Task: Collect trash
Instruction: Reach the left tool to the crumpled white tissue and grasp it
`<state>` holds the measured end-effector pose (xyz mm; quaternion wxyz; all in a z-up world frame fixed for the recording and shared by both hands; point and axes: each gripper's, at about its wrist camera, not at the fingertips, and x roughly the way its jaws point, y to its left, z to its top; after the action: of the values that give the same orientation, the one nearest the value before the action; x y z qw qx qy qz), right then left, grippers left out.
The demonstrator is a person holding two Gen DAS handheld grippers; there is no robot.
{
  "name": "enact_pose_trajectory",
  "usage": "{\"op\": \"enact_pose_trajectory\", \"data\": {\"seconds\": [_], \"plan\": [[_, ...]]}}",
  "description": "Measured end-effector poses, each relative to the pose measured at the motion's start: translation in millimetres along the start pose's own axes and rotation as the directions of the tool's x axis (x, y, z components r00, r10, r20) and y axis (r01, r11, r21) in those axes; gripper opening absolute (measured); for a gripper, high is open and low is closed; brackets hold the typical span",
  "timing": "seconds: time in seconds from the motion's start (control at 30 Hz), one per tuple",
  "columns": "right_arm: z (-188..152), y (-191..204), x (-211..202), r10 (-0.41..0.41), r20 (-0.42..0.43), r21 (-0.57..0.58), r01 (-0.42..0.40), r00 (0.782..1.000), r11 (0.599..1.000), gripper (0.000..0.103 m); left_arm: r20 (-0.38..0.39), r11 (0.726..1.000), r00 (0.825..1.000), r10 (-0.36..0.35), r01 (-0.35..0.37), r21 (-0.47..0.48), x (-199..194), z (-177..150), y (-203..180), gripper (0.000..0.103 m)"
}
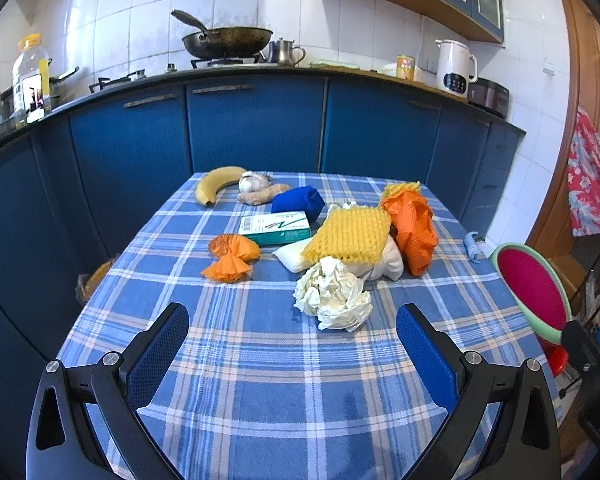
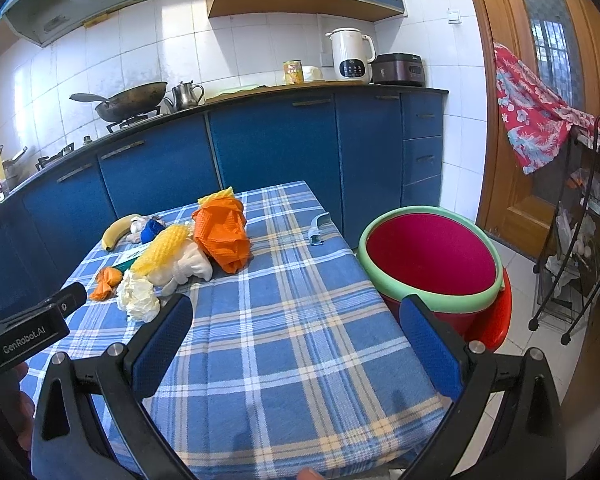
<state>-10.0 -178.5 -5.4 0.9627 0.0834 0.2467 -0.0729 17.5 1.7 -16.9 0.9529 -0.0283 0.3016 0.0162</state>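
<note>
Left claw (image 1: 292, 328) gapes above checked tablecloth (image 1: 260, 380).

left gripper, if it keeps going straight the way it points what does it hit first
Probably the crumpled white paper ball. The left gripper is open above the checked tablecloth, and the ball lies just ahead, slightly right of centre. Depth is unclear, so it might pass above.

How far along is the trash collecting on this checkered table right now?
Nothing looks done: the red basin with the green rim beside the table appears empty. Nothing is in hand; the left gripper and right gripper are both open. Left on the blue plaid tablecloth: the crumpled white paper wad, orange wrapper, yellow foam net and orange bag.
</note>
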Motion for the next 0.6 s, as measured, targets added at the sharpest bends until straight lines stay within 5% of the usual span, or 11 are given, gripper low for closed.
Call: {"op": "enact_pose_trajectory", "data": {"seconds": [0.6], "plan": [[8,-16,42,-0.004,-0.071,0.013,0.005,0.997,1.0,0.102,-0.139,0.996,0.988,-0.061,0.07,0.061,76,12,-23,0.101]]}}
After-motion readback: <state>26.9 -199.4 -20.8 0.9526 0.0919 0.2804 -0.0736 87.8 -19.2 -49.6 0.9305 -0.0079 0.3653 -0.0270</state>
